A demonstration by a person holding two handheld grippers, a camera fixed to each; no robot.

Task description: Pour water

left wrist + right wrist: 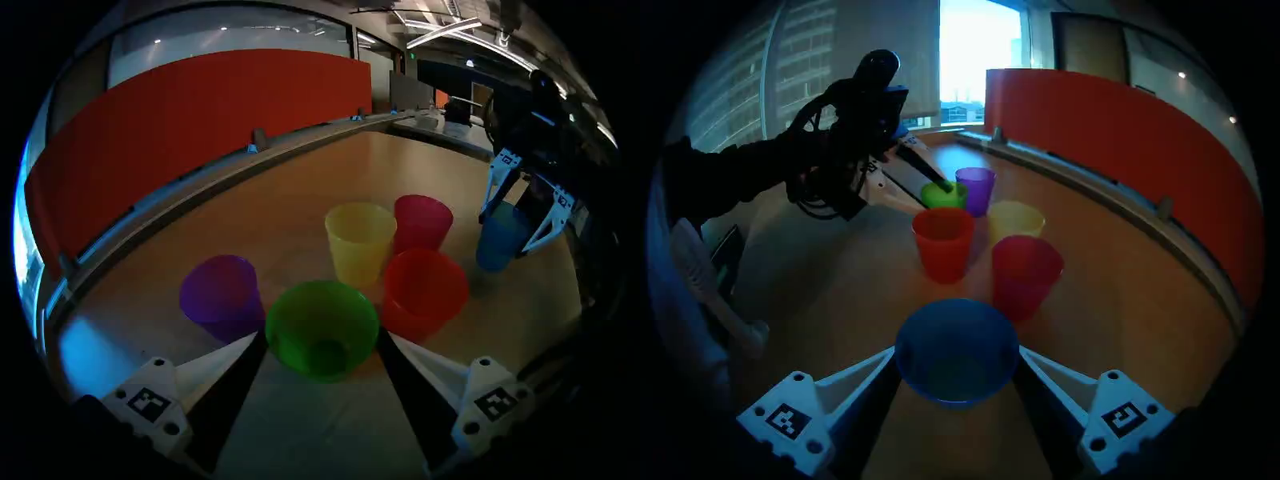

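Where cups (360, 240) cluster, wooden table (320, 172), red partition (200, 120)

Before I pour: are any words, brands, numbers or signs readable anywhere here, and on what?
No readable words, numbers or brands.
Left gripper: black-and-white square marker on each finger, a pattern, not text.
Right gripper: same kind of marker, no text.
Translucent green plastic cup and blue plastic cup: no print visible.
Small green ceiling sign: too small to read.
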